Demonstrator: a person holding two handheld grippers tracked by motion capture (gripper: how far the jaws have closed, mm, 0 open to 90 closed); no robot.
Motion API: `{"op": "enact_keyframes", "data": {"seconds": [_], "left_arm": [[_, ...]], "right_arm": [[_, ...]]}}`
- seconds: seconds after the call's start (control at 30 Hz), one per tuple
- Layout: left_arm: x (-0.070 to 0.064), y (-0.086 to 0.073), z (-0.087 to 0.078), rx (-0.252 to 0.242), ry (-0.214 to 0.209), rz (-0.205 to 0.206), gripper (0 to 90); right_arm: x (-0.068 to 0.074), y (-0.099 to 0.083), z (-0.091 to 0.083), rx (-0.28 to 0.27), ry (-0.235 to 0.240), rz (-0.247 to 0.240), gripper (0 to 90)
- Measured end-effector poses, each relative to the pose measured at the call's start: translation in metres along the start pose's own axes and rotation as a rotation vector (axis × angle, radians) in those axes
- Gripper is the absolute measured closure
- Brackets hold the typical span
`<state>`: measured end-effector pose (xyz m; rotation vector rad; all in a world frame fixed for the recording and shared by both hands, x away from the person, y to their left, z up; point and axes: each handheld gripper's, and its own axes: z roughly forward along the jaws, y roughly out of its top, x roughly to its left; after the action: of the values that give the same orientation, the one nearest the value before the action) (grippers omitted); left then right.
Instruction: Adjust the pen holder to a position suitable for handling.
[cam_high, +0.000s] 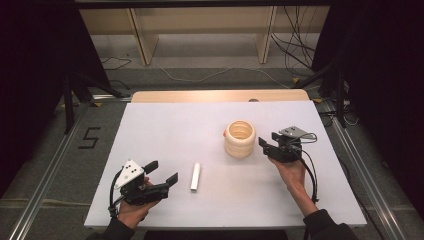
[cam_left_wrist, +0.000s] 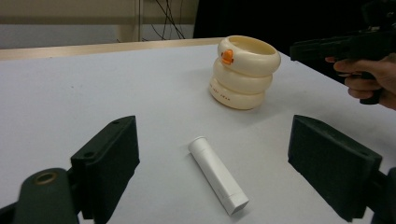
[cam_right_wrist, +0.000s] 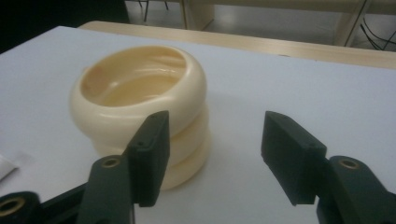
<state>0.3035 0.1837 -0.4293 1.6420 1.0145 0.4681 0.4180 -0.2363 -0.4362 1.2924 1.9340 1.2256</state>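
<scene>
The ribbed cream pot (cam_high: 240, 139) is sitting right of centre on the white surface (cam_high: 165, 125); your right tool (cam_high: 270, 146) is hovering just beside it, spread. Your left tool (cam_high: 162, 173) is gaping near the white tube (cam_high: 195, 176).

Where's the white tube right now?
In the high view, the white plastic tube lies flat on the white table, just right of the open left tool.

One mark reads clearly: a black "5" (cam_high: 90, 138) on the grey floor, just left of the white table (cam_high: 165, 125). On the cream ringed container (cam_left_wrist: 243, 72), small dark lettering runs along its lowest ring, and it's too tiny to make out.
</scene>
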Motion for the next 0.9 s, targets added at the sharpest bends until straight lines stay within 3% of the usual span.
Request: {"op": "enact_keyframes", "data": {"seconds": [0.37,0.57,0.9], "left_arm": [[-0.003,0.004,0.005,0.042,0.021,-0.027,15.4],[-0.001,0.008,0.01,0.08,0.036,-0.055,15.4],[-0.001,0.013,0.017,0.114,0.036,-0.062,15.4]], "right_arm": [[0.014,0.001,-0.023,-0.05,0.059,-0.005,33.5],[0.021,-0.002,-0.032,-0.059,0.094,-0.037,30.1],[0.03,-0.008,-0.043,-0.072,0.144,-0.054,26.9]]}}
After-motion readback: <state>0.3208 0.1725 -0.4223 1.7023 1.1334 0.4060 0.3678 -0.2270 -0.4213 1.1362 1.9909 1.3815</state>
